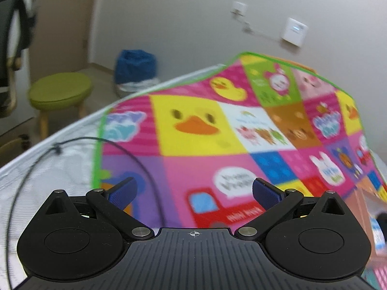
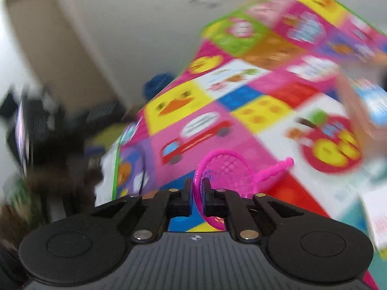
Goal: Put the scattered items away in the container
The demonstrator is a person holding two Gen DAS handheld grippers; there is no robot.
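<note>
Right wrist view: the right hand-held gripper (image 2: 198, 188) is clamping the rim of a pink toy racket (image 2: 227, 169), its jaws drawn together on the thin plastic hoop. The racket is lying low over the patchwork play mat (image 2: 200, 125), its netted head nearest the camera and its short handle pointing away to the right; whether it is touching the mat or lifted just clear of it cannot be told through the blur. Judged from its look, the racket is a light, hollow moulded piece, stiff enough to hold its shape yet liable to flex or pivot when gripped at one point on the rim. The smooth plastic is probably slippery, so a hold on the hoop near the neck, or on the handle itself, is likely to be steadier. At the right edge a pale, translucent wall (image 2: 350, 111) may be the container, but it is too blurred to confirm.

Left wrist view: the left hand-held gripper (image 1: 193, 193) is standing with its blue-padded fingers (image 1: 122, 193) wide apart and nothing between them, tilting down toward the mat (image 1: 193, 125). Both grippers are pointing moderately downward; the right view is smeared. A thin black cable (image 1: 31, 164) is looping over the white surface (image 1: 60, 164) beside the mat.
</note>
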